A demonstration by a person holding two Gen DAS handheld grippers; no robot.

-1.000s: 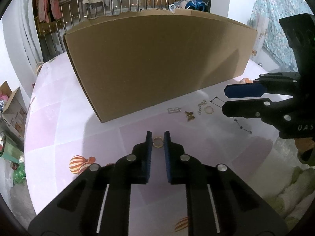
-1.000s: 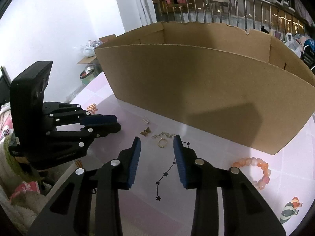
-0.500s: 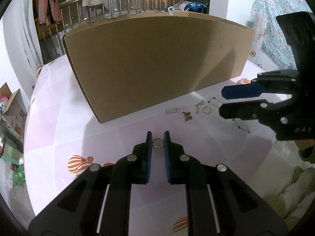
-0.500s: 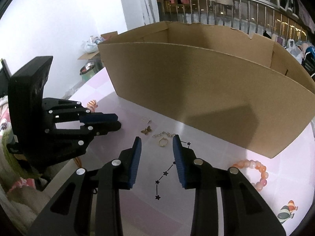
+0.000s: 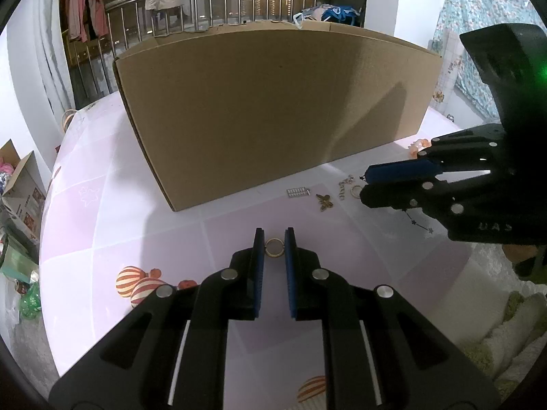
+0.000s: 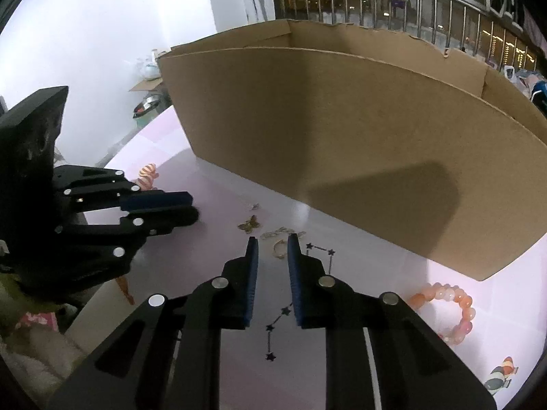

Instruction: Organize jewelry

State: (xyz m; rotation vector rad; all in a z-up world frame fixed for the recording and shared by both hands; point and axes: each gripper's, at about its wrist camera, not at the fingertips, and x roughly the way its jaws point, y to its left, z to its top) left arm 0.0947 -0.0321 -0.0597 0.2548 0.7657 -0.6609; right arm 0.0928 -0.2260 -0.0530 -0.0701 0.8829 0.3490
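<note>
- Gold ring (image 5: 274, 247) — it sits right between the blue pads of the left gripper (image 5: 274, 244), near their tips, with the jaws drawn in narrow and both pads pressed against its sides. It is pinched just above the pale pink tablecloth (image 5: 102, 225).
- A second gold ring (image 6: 279, 250) lies on the cloth between the tips of the right gripper (image 6: 272, 251). Those jaws are closing; a sliver of cloth still shows on either side of the ring, so the pads have not met it.
- Just beyond that ring lies a little heap of silvery chain links (image 6: 282, 233), and to its left a small gold butterfly charm (image 6: 249, 222), each flat on the cloth and apart from the grippers.
- A small silver comb-like clip (image 5: 298, 192) lies near the foot of the cardboard box (image 5: 273, 109), left of the butterfly as seen from the left gripper's camera.
- A thin black chain with stars (image 6: 290, 302) runs from beside the right gripper's right finger back under the gripper.
- A bracelet of orange-pink beads (image 6: 451, 311) rests off to the right, near the box's front wall — well clear of both grippers.
- The box stands open-topped behind all the pieces; none of the jewelry touches it.
</note>
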